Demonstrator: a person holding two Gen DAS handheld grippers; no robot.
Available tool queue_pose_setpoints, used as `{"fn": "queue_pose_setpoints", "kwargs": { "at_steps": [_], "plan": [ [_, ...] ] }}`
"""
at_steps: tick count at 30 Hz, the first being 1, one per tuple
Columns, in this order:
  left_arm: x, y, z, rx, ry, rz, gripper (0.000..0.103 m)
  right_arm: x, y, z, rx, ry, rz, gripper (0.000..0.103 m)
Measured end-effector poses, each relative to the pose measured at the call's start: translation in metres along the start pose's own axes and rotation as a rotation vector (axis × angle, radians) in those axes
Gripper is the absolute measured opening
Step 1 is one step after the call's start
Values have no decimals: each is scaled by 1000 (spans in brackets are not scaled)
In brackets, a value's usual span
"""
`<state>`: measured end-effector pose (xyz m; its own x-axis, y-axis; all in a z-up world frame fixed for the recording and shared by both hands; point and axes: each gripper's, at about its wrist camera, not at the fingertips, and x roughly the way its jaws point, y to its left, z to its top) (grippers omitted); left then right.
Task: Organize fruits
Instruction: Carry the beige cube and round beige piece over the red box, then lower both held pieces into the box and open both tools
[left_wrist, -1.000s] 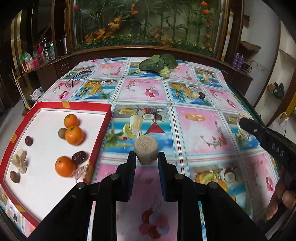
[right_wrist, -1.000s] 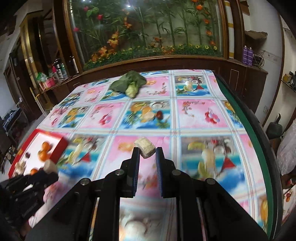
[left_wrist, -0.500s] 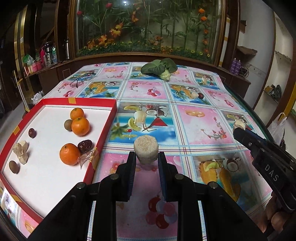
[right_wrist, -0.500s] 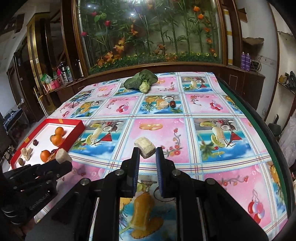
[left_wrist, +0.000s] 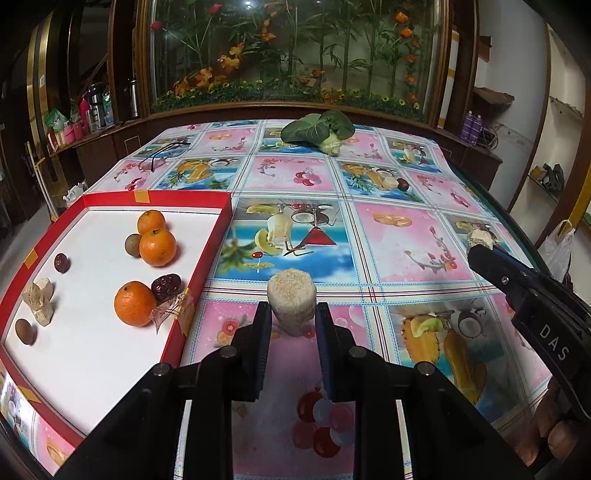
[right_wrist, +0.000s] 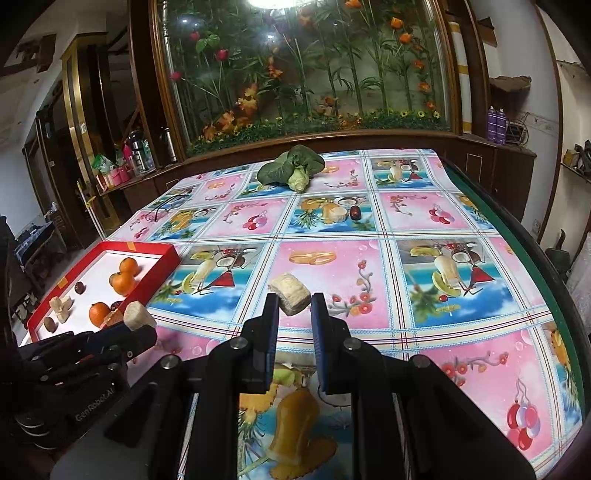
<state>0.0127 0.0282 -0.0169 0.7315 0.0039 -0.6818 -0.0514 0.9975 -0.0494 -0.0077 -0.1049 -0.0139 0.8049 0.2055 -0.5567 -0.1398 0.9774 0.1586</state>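
Now lifted higher, both grippers — left gripper (left_wrist: 291, 325) pinching a round cake (left_wrist: 291, 301), right gripper (right_wrist: 293, 310) a square piece (right_wrist: 290, 293) — near the red tray (left_wrist: 207, 258).

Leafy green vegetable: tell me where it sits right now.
In both views the leafy green vegetable lies alone at the far end of the fruit-print tablecloth, just before the wooden ledge under the plant display.

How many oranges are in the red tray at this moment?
3. In the left wrist view, two oranges touch at the far side of the red tray: one, another. The third sits nearer, beside the right wall. None appear hidden.
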Motion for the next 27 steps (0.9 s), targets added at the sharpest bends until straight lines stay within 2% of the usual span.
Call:
{"fn": "queue_pose_setpoints", "kwargs": {
  "at_steps": [7, 12, 19, 27],
  "plan": [
    [-26, 21, 5, -37, -37, -3, 23, -3, 13, 3, -43, 21, 31, 19],
    [-42, 58, 5, -107, -58, 72, 23, -2, 42, 12, -111, 29, 94, 19],
    [-39, 132, 3, -246, -4, 220, 23, 25, 102, 27, -193, 79, 228, 19],
    [-27, 174, -5, -330, 63, 289, 23, 67, 176, 30, -286, 181, 366, 20]
  ]
}}
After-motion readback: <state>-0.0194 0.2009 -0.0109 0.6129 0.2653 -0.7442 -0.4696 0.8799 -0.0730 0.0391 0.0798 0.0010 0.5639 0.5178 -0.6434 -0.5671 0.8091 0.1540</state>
